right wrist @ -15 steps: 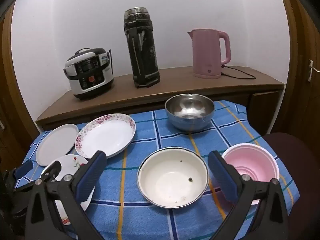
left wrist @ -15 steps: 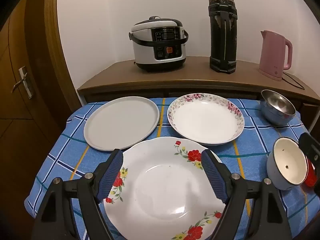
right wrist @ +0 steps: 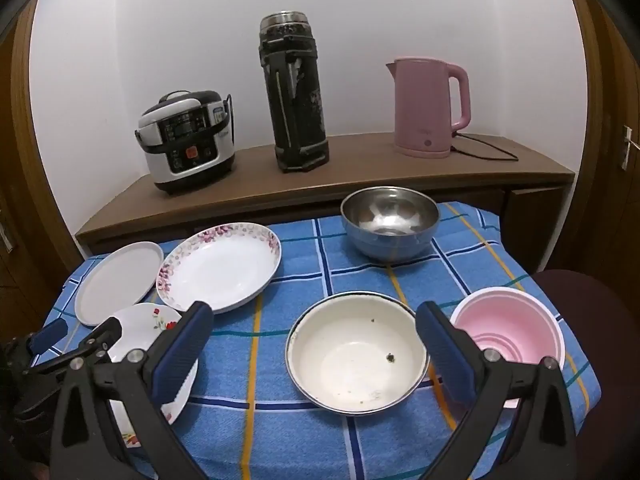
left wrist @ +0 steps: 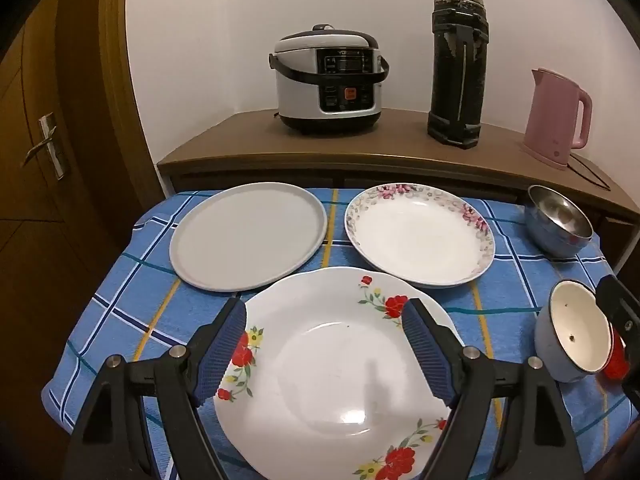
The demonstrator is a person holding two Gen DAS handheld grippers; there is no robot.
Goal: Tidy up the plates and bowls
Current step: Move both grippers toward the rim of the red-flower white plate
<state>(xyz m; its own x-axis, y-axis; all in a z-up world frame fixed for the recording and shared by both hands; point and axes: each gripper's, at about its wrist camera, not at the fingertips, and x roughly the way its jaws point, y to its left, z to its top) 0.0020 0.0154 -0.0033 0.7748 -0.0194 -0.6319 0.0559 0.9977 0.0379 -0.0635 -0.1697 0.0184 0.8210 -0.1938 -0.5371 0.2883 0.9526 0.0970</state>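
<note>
1. Left gripper (left wrist: 324, 352), with blue ribbed pads, stands wide open and holds nothing; it hangs tilted downward over the white scalloped plate with red and yellow flowers (left wrist: 332, 380), which lies flat on the blue checked tablecloth (left wrist: 132, 280) at the near left.
2. Right gripper (right wrist: 314, 348) is also spread wide and empty, poised above the cream enamel bowl with a dark rim (right wrist: 356, 352), which has a few dark specks inside.
3. Behind the flowered plate lie a plain grey round plate (left wrist: 248, 236) at the far left and, just beside it, a white deep plate with a pink floral rim (left wrist: 420, 236); the flowered plate's far edge appears to overlap the floral-rimmed one slightly.
4. A shiny steel bowl (right wrist: 390, 224) sits at the far right of the cloth, well apart from the plates.
5. A pink plastic bowl with a white rim (right wrist: 508, 328) stands just right of the enamel bowl, near the cloth's edge.
6. On the brown wooden counter (right wrist: 360, 176) behind the table stand a silver and black rice cooker (right wrist: 188, 140), a tall black thermos flask (right wrist: 294, 92) and a pink electric kettle (right wrist: 428, 108) with its cord.
</note>
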